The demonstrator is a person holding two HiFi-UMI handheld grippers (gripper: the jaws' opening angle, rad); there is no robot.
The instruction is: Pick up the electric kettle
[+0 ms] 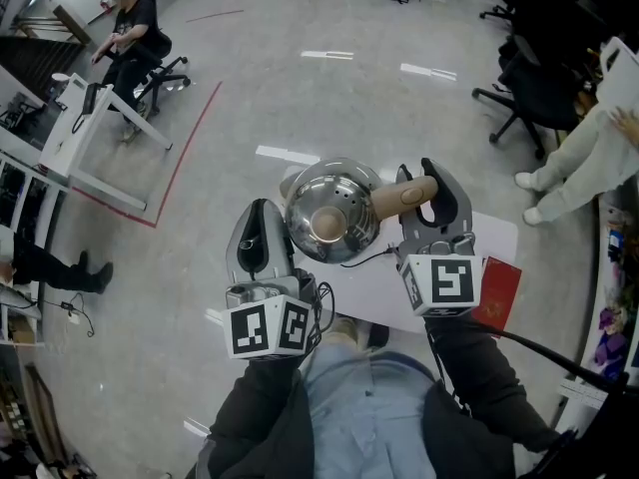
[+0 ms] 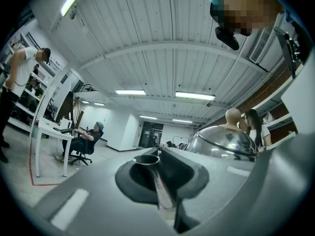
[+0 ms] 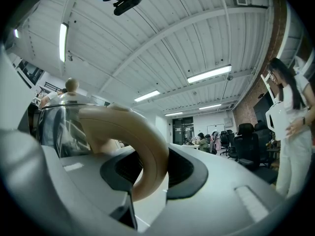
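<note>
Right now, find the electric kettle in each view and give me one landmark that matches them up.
Head view: electric kettle at centre, seen from above.
Left gripper view: its steel dome at lower right, beyond the jaws.
Right gripper view: its steel body at left, with its handle between the jaws.
Shared landmark: the beige lid knob.

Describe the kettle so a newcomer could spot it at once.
In the head view, find the white table ahead of the person. At its far corner is the electric kettle: a mirror-bright steel dome with a tan knob, its tan handle in the right gripper.
</note>
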